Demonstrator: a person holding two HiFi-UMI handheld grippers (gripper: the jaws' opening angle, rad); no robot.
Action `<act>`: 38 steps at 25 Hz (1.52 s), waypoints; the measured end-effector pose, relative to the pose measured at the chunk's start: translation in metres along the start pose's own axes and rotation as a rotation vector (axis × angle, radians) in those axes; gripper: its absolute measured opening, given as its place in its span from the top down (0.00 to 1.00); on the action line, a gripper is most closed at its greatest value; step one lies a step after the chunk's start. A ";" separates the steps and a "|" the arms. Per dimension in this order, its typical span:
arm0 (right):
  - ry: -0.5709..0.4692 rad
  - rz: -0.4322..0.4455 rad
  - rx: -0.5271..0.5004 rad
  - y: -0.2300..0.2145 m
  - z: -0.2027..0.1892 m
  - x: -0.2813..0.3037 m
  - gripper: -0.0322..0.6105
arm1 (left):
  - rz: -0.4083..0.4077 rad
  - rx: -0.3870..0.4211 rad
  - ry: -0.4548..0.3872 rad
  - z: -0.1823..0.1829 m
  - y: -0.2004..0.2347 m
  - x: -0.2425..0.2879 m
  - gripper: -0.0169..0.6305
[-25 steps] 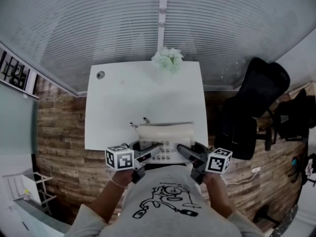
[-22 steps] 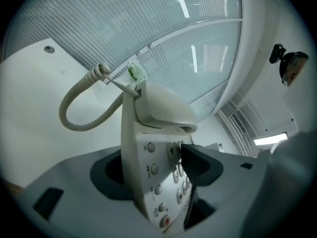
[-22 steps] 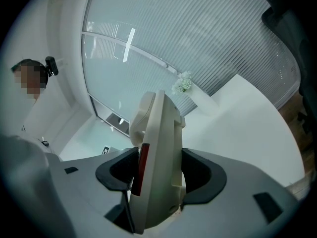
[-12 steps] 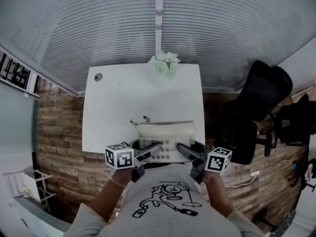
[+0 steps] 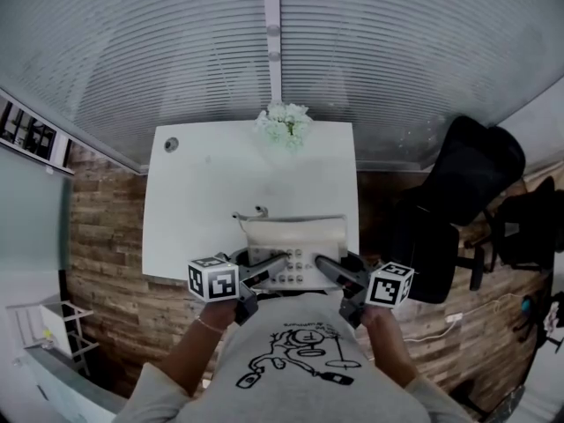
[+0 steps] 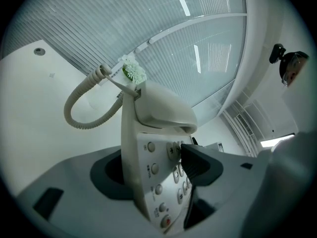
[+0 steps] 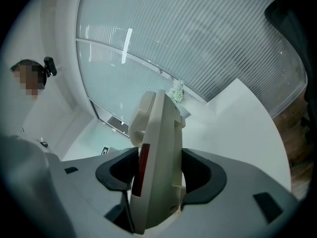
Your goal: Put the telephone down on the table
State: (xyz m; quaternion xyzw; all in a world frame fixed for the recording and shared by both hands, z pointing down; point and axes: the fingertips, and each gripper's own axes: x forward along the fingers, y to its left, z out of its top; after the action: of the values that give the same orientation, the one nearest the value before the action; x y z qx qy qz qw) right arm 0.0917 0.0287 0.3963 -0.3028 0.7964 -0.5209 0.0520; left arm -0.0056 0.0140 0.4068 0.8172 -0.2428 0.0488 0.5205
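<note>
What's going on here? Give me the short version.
A person is holding a telephone between two grippers. The left gripper is clamped on its keypad side and the right gripper on the opposite side. The handset sits in its cradle and the cord loops out behind. The telephone is at the near edge of a white table, which has flowers at its far edge. It does not look set down yet, though the views don't show this for sure.

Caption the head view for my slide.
Left gripper and right gripper clamp a telephone by its sides at the near edge of a white table, flowers at its far end.
</note>
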 end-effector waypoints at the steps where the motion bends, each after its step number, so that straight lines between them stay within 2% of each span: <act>1: 0.002 0.002 0.000 -0.002 0.003 -0.001 0.52 | 0.002 -0.001 -0.002 0.001 -0.001 0.003 0.53; 20: 0.043 0.023 0.011 -0.027 0.030 -0.010 0.52 | 0.034 -0.038 -0.018 0.010 -0.005 0.036 0.53; 28: 0.044 0.012 0.017 -0.025 0.033 0.006 0.52 | 0.026 -0.047 -0.007 0.020 0.004 0.030 0.53; 33: 0.041 -0.009 0.027 -0.024 0.033 0.035 0.52 | 0.014 -0.057 0.012 0.036 0.026 0.016 0.53; 38: 0.031 -0.020 0.034 -0.021 0.032 0.030 0.52 | 0.008 -0.050 0.033 0.035 0.022 0.017 0.53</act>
State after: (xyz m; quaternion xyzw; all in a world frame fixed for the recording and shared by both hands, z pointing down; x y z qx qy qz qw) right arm 0.0890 -0.0185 0.4070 -0.3016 0.7852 -0.5393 0.0398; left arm -0.0062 -0.0299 0.4145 0.8020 -0.2387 0.0582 0.5444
